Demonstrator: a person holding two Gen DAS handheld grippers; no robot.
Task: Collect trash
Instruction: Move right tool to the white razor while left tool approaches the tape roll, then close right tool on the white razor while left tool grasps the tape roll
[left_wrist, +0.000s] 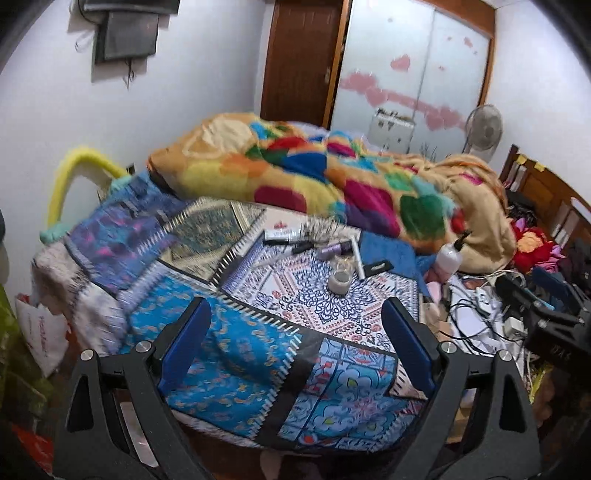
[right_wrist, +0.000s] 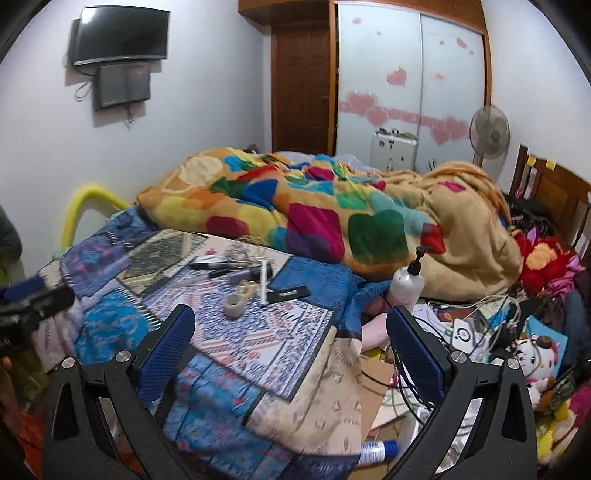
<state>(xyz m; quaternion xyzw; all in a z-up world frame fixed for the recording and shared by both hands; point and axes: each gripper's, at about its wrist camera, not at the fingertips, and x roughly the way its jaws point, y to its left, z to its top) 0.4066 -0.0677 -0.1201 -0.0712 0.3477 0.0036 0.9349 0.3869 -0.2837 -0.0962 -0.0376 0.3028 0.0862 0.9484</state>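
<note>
From the left wrist, the left gripper (left_wrist: 295, 343) hangs over the near end of the bed (left_wrist: 229, 350), its blue fingers (left_wrist: 184, 343) spread wide with nothing between them. Beyond them, on the patterned spread (left_wrist: 314, 295), lies a small litter: a tape roll (left_wrist: 339, 282) nearest, then a white tube (left_wrist: 359, 258), a black marker (left_wrist: 280, 242) and a purple tube (left_wrist: 334, 251), close together. A pump bottle (left_wrist: 448, 256) stands at the right edge, beside the quilt (left_wrist: 314, 177). The right gripper shows at the far right edge.

From the right wrist, the right gripper (right_wrist: 291, 350) also has its fingers (right_wrist: 168, 350) wide apart and empty, above the bed's near right corner. The tape roll (right_wrist: 233, 305) sits ahead, the white tube (right_wrist: 263, 282) and a black strip (right_wrist: 288, 293) just behind it. The pump bottle (right_wrist: 408, 280) stands ahead of the right finger, over tangled cables (right_wrist: 476, 317). A blue-capped bottle (right_wrist: 378, 452) lies low, below the spread's edge.
</note>
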